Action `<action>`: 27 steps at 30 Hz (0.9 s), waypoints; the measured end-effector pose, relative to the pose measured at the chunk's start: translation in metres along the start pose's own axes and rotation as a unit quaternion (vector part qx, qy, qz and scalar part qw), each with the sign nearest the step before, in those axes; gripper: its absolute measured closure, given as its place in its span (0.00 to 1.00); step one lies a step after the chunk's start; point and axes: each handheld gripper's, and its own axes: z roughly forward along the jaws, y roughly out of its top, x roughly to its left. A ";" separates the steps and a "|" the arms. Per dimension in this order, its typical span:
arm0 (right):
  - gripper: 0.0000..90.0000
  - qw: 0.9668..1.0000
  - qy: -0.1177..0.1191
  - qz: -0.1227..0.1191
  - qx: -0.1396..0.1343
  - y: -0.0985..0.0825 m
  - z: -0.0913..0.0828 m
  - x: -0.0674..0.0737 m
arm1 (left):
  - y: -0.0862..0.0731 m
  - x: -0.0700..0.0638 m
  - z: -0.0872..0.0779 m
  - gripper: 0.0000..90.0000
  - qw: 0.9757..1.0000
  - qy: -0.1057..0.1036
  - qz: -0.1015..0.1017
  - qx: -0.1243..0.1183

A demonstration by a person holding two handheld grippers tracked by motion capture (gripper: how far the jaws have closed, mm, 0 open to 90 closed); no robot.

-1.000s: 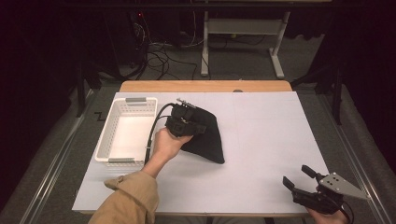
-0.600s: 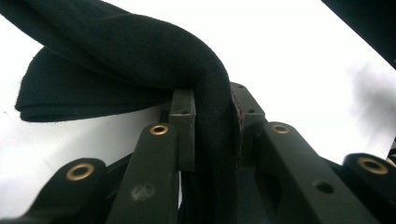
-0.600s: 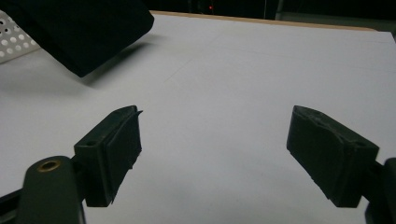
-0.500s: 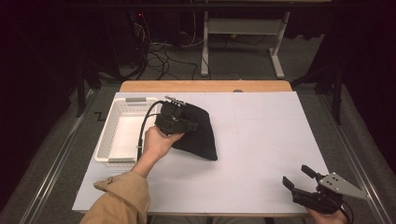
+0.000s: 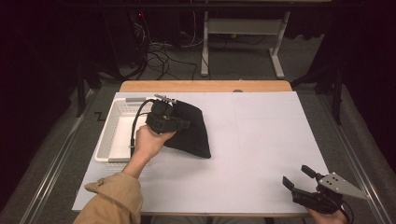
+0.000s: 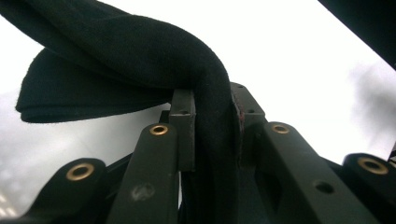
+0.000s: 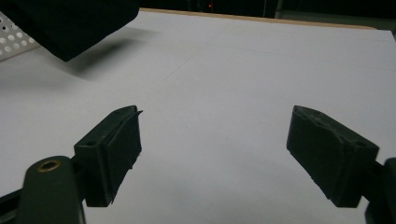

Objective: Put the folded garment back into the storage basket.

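Black cloth [image 5: 189,128] hangs pinched in the left gripper [image 5: 163,119], lifted off the white table [image 5: 261,140] with its lower corner drooping toward the table top, just right of the white basket [image 5: 119,135]. In the left gripper view the jaws are closed tight on a fold of the cloth [image 6: 140,56], which drapes up and over to the left, one doubled edge sticking out. The left hand [image 5: 147,142] grips the tool from below, its tan sleeve [image 5: 109,200] entering from the bottom edge. The right gripper [image 5: 299,179] rests at the near right corner of the table, well apart from the cloth, jaws spread wide with nothing between them; its own view shows bare white table [image 7: 233,70] ahead and the cloth's corner [image 7: 70,28] at the upper left.
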 end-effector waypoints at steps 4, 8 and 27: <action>0.20 1.000 0.001 0.000 0.002 0.000 0.000 0.000 | -0.001 0.002 -0.005 0.80 1.000 0.004 0.000 -0.001; 0.20 1.000 0.001 0.001 0.002 0.000 0.000 0.000 | -0.001 0.004 -0.009 0.80 1.000 0.006 -0.001 -0.006; 0.20 1.000 -0.002 0.000 0.002 0.000 0.001 0.000 | -0.007 0.020 -0.033 0.80 0.999 0.021 -0.018 -0.023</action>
